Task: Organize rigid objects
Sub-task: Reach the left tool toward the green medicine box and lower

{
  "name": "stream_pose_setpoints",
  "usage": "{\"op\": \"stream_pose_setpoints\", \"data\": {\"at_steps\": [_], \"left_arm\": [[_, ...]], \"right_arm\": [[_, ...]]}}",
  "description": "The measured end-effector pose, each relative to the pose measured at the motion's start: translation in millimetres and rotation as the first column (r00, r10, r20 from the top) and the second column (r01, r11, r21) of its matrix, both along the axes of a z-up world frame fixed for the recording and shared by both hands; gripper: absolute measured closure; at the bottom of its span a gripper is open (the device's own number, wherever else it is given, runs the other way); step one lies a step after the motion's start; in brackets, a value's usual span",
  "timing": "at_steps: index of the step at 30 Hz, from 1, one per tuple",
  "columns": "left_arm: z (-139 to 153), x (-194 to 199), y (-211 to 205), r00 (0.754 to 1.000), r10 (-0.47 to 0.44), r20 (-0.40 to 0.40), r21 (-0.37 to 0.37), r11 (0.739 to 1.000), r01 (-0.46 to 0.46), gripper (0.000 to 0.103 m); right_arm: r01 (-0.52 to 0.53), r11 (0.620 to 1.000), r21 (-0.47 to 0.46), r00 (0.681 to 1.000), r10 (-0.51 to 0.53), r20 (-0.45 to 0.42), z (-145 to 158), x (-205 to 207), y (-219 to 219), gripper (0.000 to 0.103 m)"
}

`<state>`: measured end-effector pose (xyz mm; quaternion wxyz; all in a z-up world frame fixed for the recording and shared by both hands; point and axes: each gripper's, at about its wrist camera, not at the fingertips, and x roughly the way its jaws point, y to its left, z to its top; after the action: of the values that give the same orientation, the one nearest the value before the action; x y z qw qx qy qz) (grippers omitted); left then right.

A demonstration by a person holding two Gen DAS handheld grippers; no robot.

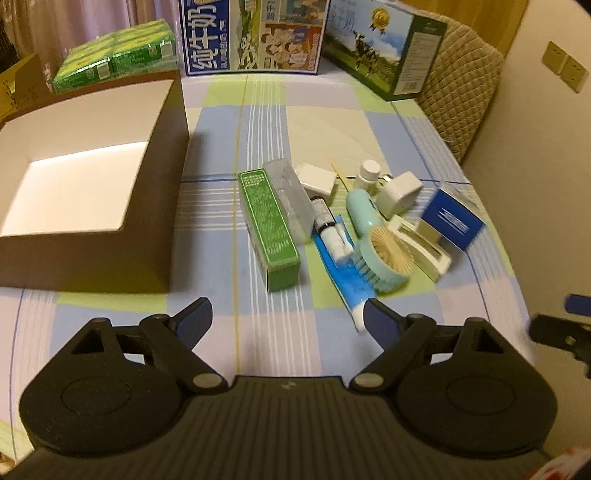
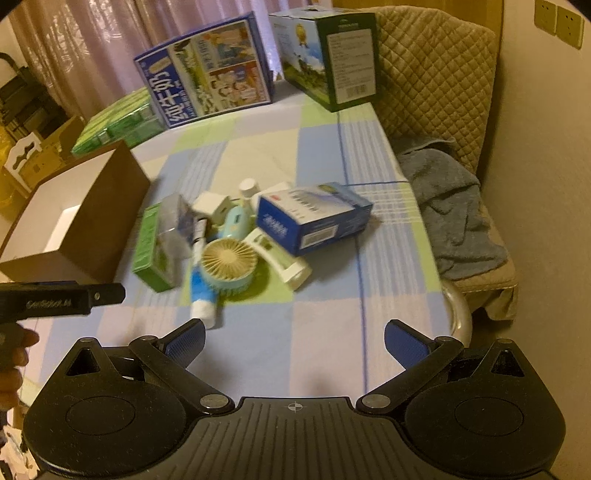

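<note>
A pile of small items lies mid-table: a green box [image 1: 268, 229] [image 2: 149, 247], a clear plastic case [image 1: 291, 199], a blue tube [image 1: 345, 273] [image 2: 203, 295], a teal hand fan [image 1: 384, 254] [image 2: 229, 266], a white charger [image 1: 399, 194], a small white bottle [image 1: 369, 173] and a blue box [image 1: 452, 218] [image 2: 314, 218]. An open brown box with a white inside [image 1: 159, 192] [image 2: 92, 218] stands at the left. My left gripper [image 1: 288, 319] is open and empty, just short of the pile. My right gripper [image 2: 293, 341] is open and empty, nearer the table's front.
Two large milk cartons [image 1: 255, 33] [image 2: 328, 55] and green packs [image 1: 114, 62] stand at the table's back. A padded chair [image 2: 436, 74] with a grey towel [image 2: 454, 214] is to the right. The table wears a checked cloth [image 2: 295, 332].
</note>
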<state>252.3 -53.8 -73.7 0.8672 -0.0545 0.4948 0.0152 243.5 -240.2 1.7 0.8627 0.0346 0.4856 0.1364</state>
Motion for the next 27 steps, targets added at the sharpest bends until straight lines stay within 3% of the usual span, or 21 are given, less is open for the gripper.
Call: {"op": "stream_pose_setpoints", "data": {"at_steps": [11, 21, 27], "left_arm": [[-39.3, 64.0, 5.3, 0.995, 0.070, -0.068, 0.033, 0.997, -0.068, 0.031], [-54.1, 77.7, 10.8, 0.991, 0.096, -0.092, 0.030, 0.995, -0.094, 0.075], [-52.7, 58.3, 14.2, 0.989, 0.126, -0.080, 0.069, 0.990, -0.121, 0.077]], "right_arm": [[0.012, 1.000, -0.006, 0.999, -0.012, -0.037, -11.3, 28.8, -27.1, 0.002], [0.005, 1.000, 0.006, 0.999, -0.004, -0.049, -16.7, 43.3, -39.0, 0.002], [-0.023, 1.000, 0.020, 0.998, 0.024, -0.054, -19.7, 49.0, -38.3, 0.002]]}}
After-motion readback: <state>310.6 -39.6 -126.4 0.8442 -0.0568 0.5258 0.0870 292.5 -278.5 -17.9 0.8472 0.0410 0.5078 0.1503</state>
